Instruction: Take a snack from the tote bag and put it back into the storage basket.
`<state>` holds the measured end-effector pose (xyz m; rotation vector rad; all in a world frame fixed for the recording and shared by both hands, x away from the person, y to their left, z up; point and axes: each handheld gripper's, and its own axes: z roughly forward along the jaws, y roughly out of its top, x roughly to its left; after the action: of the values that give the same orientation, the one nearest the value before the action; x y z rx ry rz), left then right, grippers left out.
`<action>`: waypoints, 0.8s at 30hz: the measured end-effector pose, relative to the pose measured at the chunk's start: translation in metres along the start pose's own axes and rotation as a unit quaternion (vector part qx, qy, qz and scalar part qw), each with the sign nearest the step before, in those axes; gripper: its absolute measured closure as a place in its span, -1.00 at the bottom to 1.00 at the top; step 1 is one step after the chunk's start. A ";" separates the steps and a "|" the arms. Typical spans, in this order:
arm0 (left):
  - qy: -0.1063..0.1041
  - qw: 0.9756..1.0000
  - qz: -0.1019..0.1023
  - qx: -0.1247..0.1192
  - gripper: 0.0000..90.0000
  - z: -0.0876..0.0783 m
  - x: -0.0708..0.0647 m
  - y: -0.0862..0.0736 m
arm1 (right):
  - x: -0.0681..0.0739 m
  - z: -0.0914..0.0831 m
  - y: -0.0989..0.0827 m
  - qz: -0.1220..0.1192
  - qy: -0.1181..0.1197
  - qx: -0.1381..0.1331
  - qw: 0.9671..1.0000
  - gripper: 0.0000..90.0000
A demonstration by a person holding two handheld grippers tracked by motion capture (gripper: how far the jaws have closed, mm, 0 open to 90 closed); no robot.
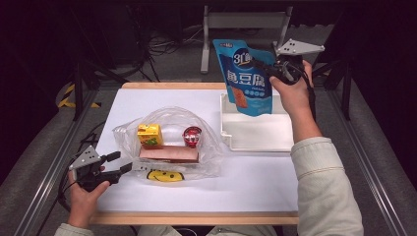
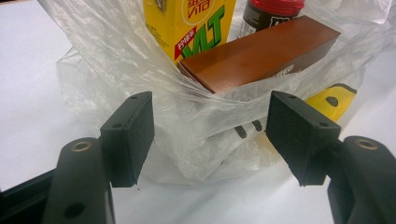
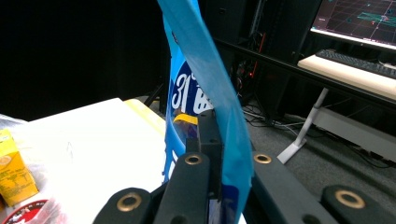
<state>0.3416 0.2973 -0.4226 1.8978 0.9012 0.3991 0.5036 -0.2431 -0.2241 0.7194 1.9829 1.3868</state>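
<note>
Blue pouch (image 1: 244,76) hangs clamped in the right gripper (image 1: 265,66).

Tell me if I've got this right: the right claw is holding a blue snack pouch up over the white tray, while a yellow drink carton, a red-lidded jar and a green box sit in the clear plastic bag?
Nearly. The box in the clear plastic bag is brown, not green, as the left gripper view shows plainly. The rest holds: the right claw grips the blue snack pouch above the white tray, and the yellow drink carton and red-lidded jar sit in the bag.
</note>
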 end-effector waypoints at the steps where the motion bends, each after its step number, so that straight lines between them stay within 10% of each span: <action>1: 0.000 1.000 0.000 0.000 -0.27 0.000 0.000 0.000 | 0.000 0.001 -0.001 0.000 0.000 0.003 1.000 1.00; 24: 0.000 1.000 0.000 0.000 -0.27 0.000 0.000 0.000 | -0.006 0.019 -0.033 0.016 -0.006 0.024 1.000 0.99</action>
<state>0.3414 0.2973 -0.4228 1.8980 0.9026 0.3986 0.5189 -0.2459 -0.2598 0.7831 2.0096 1.3534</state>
